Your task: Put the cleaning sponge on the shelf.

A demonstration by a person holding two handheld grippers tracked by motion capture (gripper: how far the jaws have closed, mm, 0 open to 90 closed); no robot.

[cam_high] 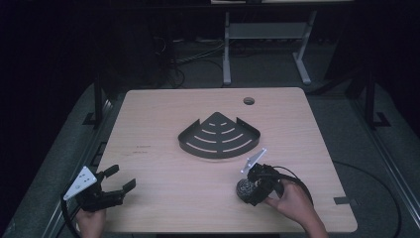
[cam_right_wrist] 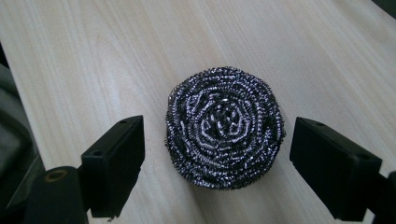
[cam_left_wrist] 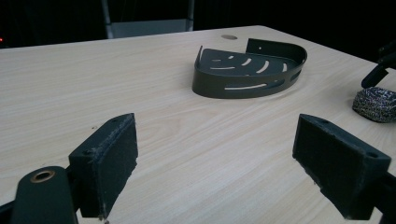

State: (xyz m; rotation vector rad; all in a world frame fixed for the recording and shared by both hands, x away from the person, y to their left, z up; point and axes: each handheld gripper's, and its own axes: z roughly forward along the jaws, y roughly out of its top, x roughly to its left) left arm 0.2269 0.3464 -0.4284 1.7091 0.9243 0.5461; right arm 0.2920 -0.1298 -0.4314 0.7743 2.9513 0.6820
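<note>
A round steel-wool scourer (cam_right_wrist: 224,127) lies flat on the wooden table (cam_high: 163,193), near its front right. My right gripper (cam_right_wrist: 217,161) points down at it, jaws open on either side, with a gap between each pad and the scourer (cam_high: 243,188). A dark metal corner basket (cam_high: 219,136) with slotted floor sits at the table's middle. At the front left edge my left gripper (cam_high: 119,179) stands open with nothing between its pads (cam_left_wrist: 112,161); from there I see the basket (cam_left_wrist: 250,70) ahead and the scourer (cam_left_wrist: 377,104) at the far right.
A round cable hole (cam_high: 248,101) is cut in the table's far right part. Beyond the table stands a white table frame (cam_high: 267,44) on a dark floor with cables. Bare wood lies between the two grippers.
</note>
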